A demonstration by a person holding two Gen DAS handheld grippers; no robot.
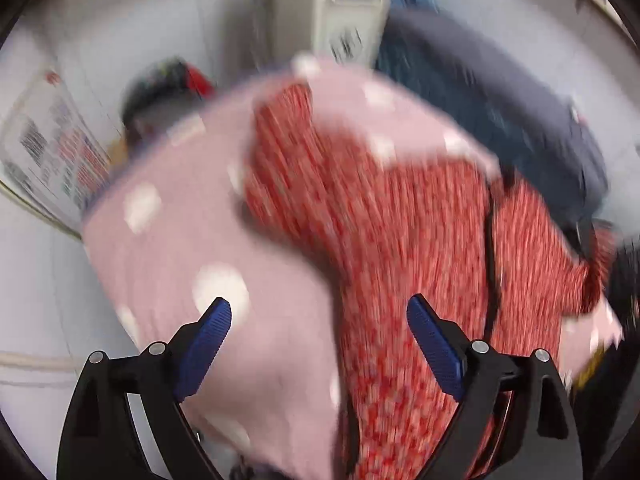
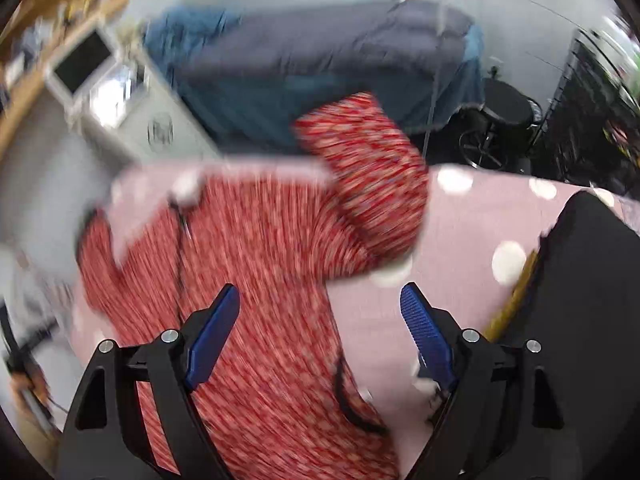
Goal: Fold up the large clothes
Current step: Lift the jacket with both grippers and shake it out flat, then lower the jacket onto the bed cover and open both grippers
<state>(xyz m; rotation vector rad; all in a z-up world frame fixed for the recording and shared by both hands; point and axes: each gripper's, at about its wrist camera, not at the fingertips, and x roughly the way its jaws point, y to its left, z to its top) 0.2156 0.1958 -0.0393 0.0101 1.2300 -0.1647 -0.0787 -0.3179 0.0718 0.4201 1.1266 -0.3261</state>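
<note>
Though both views are motion-blurred, the left tool [image 1: 319, 314] and right tool [image 2: 320, 302] each show blue pads spread wide with nothing between them. Red patterned garment [image 1: 384, 220] [image 2: 248, 248] lies ahead of and below both tools, spread on a pink dotted cloth [image 1: 168, 232] [image 2: 472, 232] covering the bench. One sleeve [image 2: 368, 160] is folded up ahead of the right tool.

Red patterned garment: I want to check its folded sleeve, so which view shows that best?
The right wrist view: the red patterned garment shows its sleeve doubled over near centre. The left wrist view shows the body, blurred, with that sleeve less distinct.
</note>
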